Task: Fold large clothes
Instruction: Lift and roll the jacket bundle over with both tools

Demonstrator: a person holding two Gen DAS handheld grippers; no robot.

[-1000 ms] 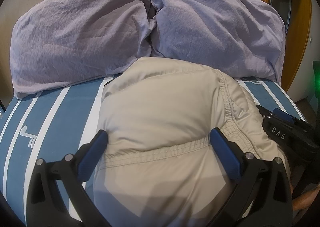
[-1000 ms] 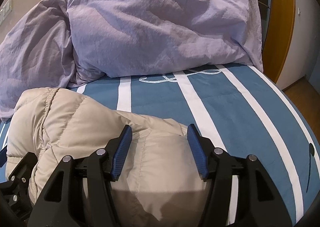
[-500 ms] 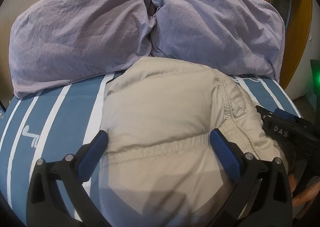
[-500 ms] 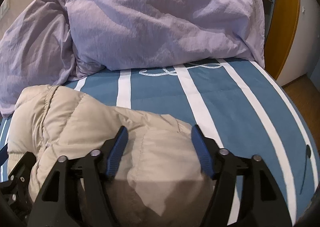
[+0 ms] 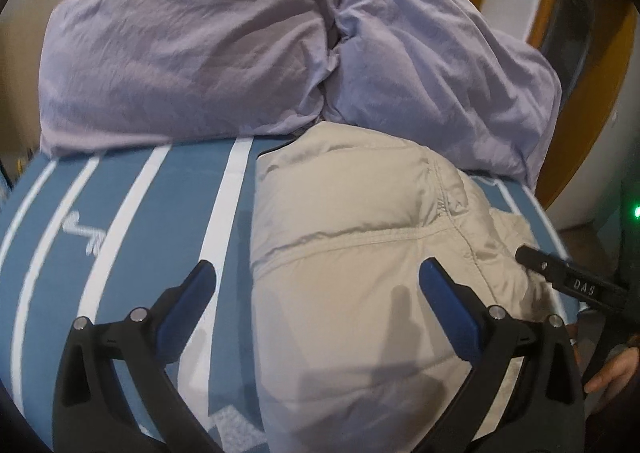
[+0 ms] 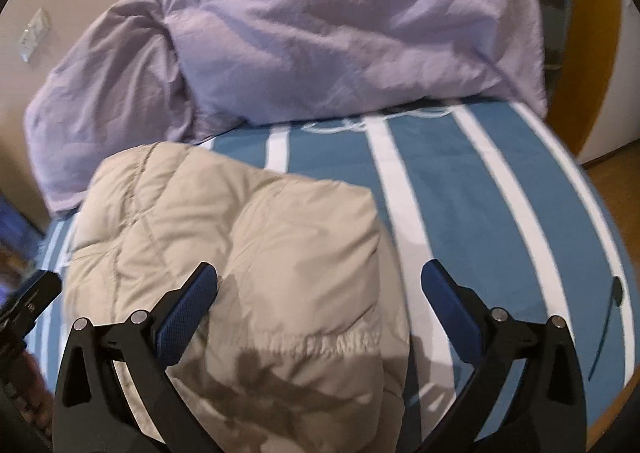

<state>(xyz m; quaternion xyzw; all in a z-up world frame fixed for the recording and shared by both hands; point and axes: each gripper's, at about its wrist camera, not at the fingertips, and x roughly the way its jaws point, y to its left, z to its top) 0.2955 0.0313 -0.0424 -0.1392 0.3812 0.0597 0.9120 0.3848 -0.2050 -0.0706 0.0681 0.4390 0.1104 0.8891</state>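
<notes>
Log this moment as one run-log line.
jacket: folded on bed | left gripper: open, empty | right gripper: jaws opening, nothing gripped

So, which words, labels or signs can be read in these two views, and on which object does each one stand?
"DAS": white letters on the black finger of the right gripper, seen in the left wrist view.
White pattern on the blue striped bed cover: decoration, not readable as text.
White looped line on the cover near the purple pillows: blurred, not readable.
Beige padded jacket: no label visible.

Jacket (image 5: 360,273) near edge cut off; wall plate (image 6: 36,35) blurred, perhaps switches.
</notes>
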